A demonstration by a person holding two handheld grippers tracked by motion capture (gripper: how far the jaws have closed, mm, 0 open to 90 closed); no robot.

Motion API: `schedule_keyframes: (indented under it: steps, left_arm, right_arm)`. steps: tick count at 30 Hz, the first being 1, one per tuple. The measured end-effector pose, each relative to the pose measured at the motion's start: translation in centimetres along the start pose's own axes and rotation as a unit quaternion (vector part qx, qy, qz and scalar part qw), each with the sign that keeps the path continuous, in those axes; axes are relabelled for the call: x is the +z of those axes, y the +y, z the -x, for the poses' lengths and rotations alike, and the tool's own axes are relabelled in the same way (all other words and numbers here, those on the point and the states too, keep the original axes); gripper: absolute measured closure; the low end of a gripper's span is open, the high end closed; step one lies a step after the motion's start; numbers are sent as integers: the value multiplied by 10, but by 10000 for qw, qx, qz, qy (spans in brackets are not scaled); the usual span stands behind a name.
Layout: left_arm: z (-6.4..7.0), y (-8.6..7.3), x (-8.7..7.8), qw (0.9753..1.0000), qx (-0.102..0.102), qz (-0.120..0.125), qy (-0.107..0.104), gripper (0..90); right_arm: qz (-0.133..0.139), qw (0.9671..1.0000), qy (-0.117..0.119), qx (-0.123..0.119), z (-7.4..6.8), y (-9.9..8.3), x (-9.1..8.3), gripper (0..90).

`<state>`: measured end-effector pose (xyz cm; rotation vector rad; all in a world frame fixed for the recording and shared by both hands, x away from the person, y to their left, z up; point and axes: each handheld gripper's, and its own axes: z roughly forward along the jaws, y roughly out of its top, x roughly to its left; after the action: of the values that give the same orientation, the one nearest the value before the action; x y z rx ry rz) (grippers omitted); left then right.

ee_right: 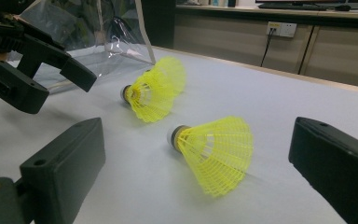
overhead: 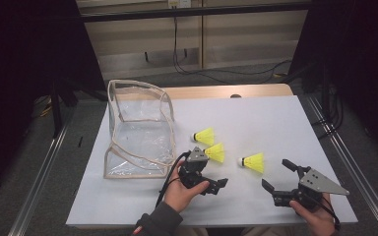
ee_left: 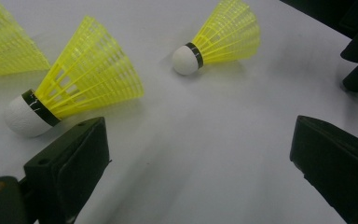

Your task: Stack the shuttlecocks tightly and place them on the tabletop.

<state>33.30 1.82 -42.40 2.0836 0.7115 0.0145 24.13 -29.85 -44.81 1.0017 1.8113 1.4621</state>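
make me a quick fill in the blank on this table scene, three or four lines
1. The number of yellow shuttlecocks lying on the white table is ____.
2. The clear bag stands at the table's ____ side in the high view.
3. The jaws of the left gripper and of the right gripper are both ____.
4. The cork tip of the shuttlecock nearest the right gripper is coloured ____.

Missing words: three; left; open; white

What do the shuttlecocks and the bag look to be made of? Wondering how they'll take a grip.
Shuttlecocks: the yellow skirts look like moulded plastic, an open ribbed mesh you can see through. The white rounded heads look matte, probably foam or cork, with a black band.
Bag: clear, glossy soft plastic, likely vinyl. It creases and reflects light, and has beige edging, perhaps fabric tape.
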Motion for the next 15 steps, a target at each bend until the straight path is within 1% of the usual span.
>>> schedule_keyframes:
  steps: [10,12,15]
  left_arm:
    - [2,-10,-8,9999,29,-82,-102,41]
    - [2,-12,-9,9999,23,-63,-120,41]
    - [1,-13,-13,9998,93,-75,-147,41]
  right_arm:
    - [0,10000,-2,27,0,0,0,31]
    - [-4,10000,10,4,0,0,0,31]
    - [-22,10000,4,11,-1,0,0,31]
